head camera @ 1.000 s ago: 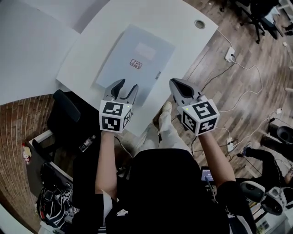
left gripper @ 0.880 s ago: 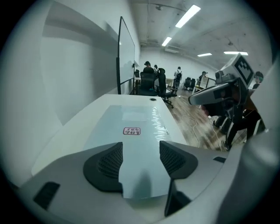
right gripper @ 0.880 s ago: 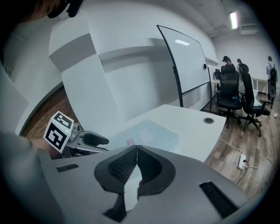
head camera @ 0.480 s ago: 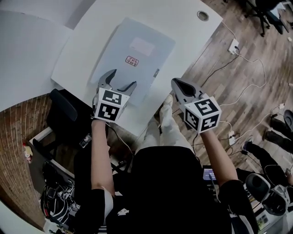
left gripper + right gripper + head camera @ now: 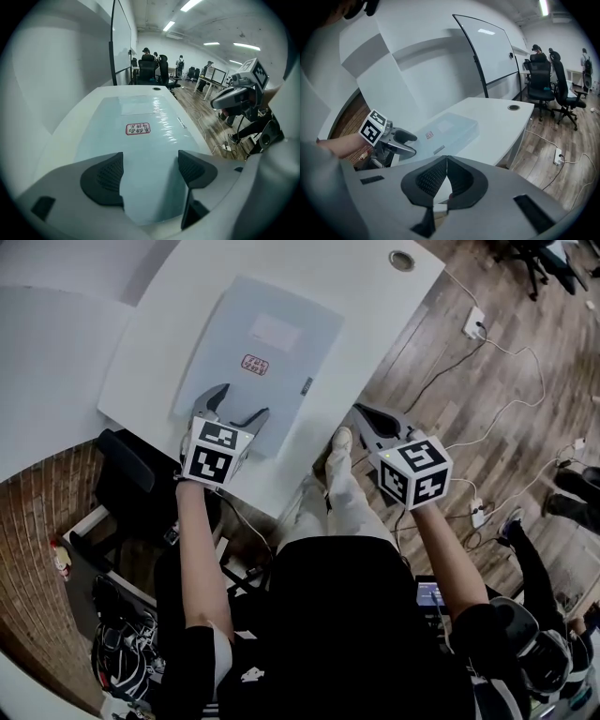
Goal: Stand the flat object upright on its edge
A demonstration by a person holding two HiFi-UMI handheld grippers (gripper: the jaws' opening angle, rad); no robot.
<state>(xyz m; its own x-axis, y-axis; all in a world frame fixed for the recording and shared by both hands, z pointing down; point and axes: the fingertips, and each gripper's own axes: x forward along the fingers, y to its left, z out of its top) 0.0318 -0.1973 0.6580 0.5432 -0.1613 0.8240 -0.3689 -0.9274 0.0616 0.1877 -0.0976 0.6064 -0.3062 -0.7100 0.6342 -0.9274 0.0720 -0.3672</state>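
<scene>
The flat object (image 5: 262, 352) is a pale blue-grey folder with a small red label. It lies flat on the white table (image 5: 366, 296), and it shows in the left gripper view (image 5: 140, 140) and the right gripper view (image 5: 445, 129) too. My left gripper (image 5: 236, 407) hovers over the folder's near edge, jaws wide open with nothing gripped; the folder's surface shows between the pads (image 5: 105, 178). My right gripper (image 5: 361, 412) is shut and empty. It hangs off the table's right side, apart from the folder, and its closed tips (image 5: 446, 176) point toward the table.
A round cable hole (image 5: 401, 260) sits at the table's far corner. A black chair (image 5: 131, 465) stands below the table's near-left edge. Cables and a power strip (image 5: 472, 322) lie on the wood floor to the right. A whiteboard (image 5: 492, 47) stands behind the table.
My left gripper's jaws have spread from about half to wide open, and it has moved left along the folder's near edge. The right gripper stays shut.
</scene>
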